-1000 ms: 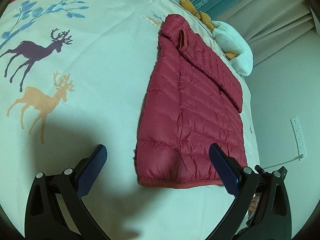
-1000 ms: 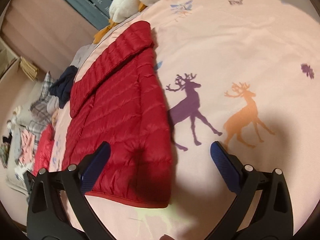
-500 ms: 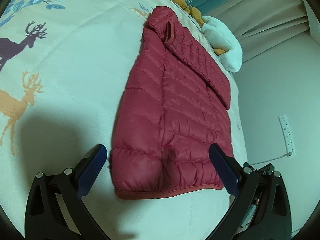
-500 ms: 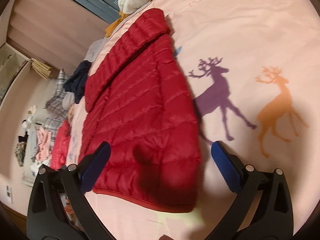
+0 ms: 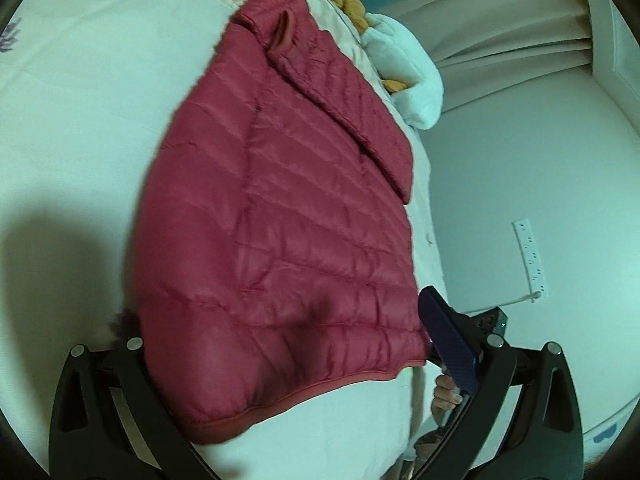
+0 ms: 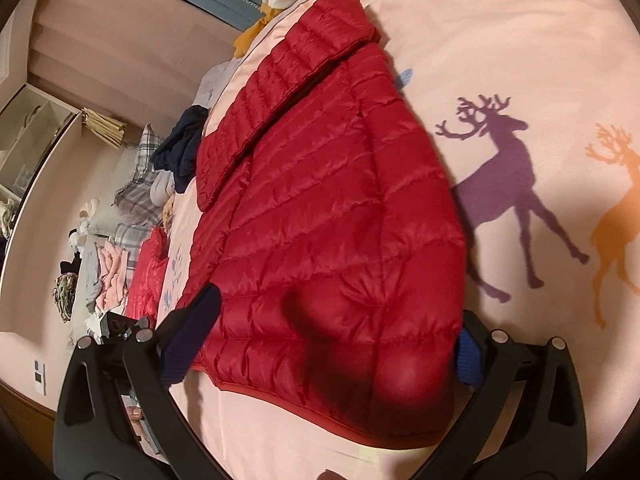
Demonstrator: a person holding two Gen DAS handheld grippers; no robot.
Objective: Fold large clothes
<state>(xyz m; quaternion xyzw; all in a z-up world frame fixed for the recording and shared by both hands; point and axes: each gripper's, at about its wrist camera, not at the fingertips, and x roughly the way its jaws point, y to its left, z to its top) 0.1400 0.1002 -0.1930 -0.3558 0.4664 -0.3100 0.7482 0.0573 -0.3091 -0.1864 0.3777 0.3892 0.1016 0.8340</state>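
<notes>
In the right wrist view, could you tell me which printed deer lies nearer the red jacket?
The purple deer: it stands right beside the red jacket, its hind end close to the jacket's edge. The orange deer lies farther right, beyond it.

A pale bedspread point(image 6: 520, 32) printed with a purple deer point(image 6: 504, 184) and an orange deer point(image 6: 616, 224) covers the bed, and a white plush toy point(image 5: 408, 64) with orange-yellow parts lies at its far end, near beige curtains point(image 5: 520, 12). Beyond the bed's edge in the right wrist view sit a dark navy garment point(image 6: 180, 152), plaid fabric point(image 6: 140, 184) and a pile of pink clothes point(image 6: 110, 272). A white power strip point(image 5: 530, 256) hangs on the wall.
</notes>
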